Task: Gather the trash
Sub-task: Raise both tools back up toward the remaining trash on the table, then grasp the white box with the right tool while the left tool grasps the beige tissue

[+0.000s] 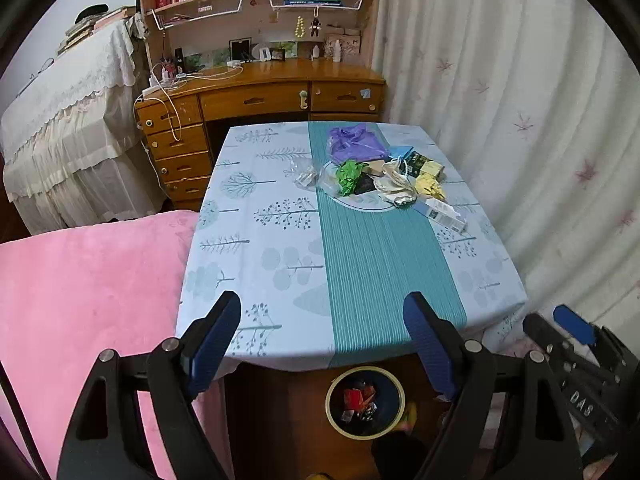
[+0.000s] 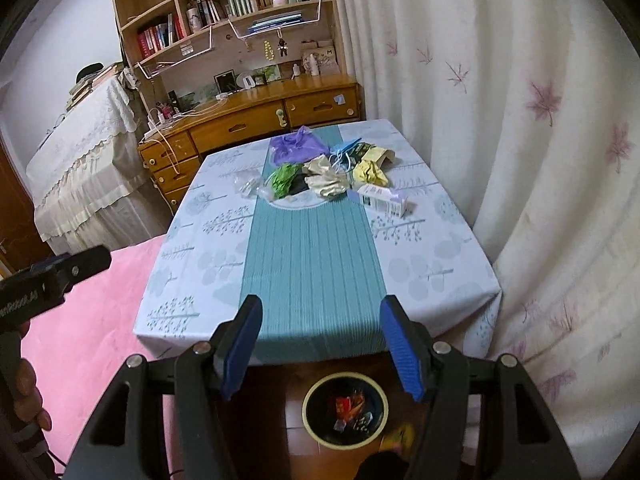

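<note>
A heap of trash point(image 1: 384, 174) point(image 2: 328, 172) lies at the far end of the cloth-covered table point(image 1: 280, 240) point(image 2: 304, 248): a purple bag point(image 1: 354, 144), green crumpled plastic point(image 1: 348, 176), yellow wrappers point(image 2: 368, 170), a white carton point(image 2: 384, 198) and a clear wrapper point(image 1: 306, 174). A dark round bin point(image 1: 365, 402) point(image 2: 345, 408) with a pale rim stands on the floor below the table's near edge, with scraps in it. My left gripper point(image 1: 324, 344) and my right gripper point(image 2: 322, 350) both hang open and empty above the table's near edge and the bin.
A pink blanket point(image 1: 88, 304) spreads to the left of the table. A pale curtain point(image 2: 520, 140) hangs along the right. A wooden desk point(image 1: 256, 96) with bookshelves stands behind the table. Something yellow point(image 2: 398, 438) lies on the floor beside the bin.
</note>
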The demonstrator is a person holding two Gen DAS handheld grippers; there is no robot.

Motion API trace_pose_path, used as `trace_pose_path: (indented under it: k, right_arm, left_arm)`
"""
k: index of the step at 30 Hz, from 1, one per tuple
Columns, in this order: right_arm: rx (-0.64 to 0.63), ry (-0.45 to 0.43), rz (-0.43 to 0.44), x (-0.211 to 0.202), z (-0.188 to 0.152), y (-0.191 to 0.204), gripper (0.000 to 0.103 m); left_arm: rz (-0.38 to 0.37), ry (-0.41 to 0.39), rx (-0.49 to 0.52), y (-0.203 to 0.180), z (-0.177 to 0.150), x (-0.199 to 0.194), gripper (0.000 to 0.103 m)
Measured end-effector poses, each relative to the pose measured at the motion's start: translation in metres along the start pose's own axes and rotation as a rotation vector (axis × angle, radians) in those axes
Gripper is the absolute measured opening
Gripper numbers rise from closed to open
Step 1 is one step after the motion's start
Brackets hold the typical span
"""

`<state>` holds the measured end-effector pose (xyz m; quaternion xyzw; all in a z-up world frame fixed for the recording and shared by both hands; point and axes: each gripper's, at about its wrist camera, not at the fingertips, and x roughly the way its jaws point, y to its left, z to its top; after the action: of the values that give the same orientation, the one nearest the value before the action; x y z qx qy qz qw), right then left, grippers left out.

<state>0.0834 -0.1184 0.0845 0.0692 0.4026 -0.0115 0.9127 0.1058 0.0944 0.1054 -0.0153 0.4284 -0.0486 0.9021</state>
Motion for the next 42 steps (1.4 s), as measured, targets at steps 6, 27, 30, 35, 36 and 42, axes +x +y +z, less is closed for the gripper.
trace_pose_path:
  k: [6,27,30,35,36,42]
  right_arm:
    - [0.006,0.030,0.031,0.057,0.042,-0.026,0.062]
    - [-0.341,0.364,0.156,0.322,0.146,-0.105,0.061]
    - [-0.389,0.403,0.187,0.337,0.143,-0.099,0.061]
    - [-0.437,0.452,0.223,0.351,0.137,-0.098,0.058]
    - [-0.426,0.462,0.238,0.352,0.137,-0.102,0.051]
    - [-0.372,0.483,0.311,0.348,0.144,-0.125,0.042]
  left_arm:
    - [0.039,0.027,-0.022,-0.013,0.031,0.049,0.082]
    - [-0.011,0.270,-0.184,-0.123,0.165,0.277,0.090]
    - [-0.010,0.290,-0.201,-0.127,0.173,0.297,0.090]
    - [-0.030,0.320,-0.243,-0.133,0.179,0.325,0.090]
    - [-0.036,0.323,-0.248,-0.134,0.180,0.329,0.090]
    - [-0.050,0.335,-0.281,-0.139,0.184,0.358,0.090]
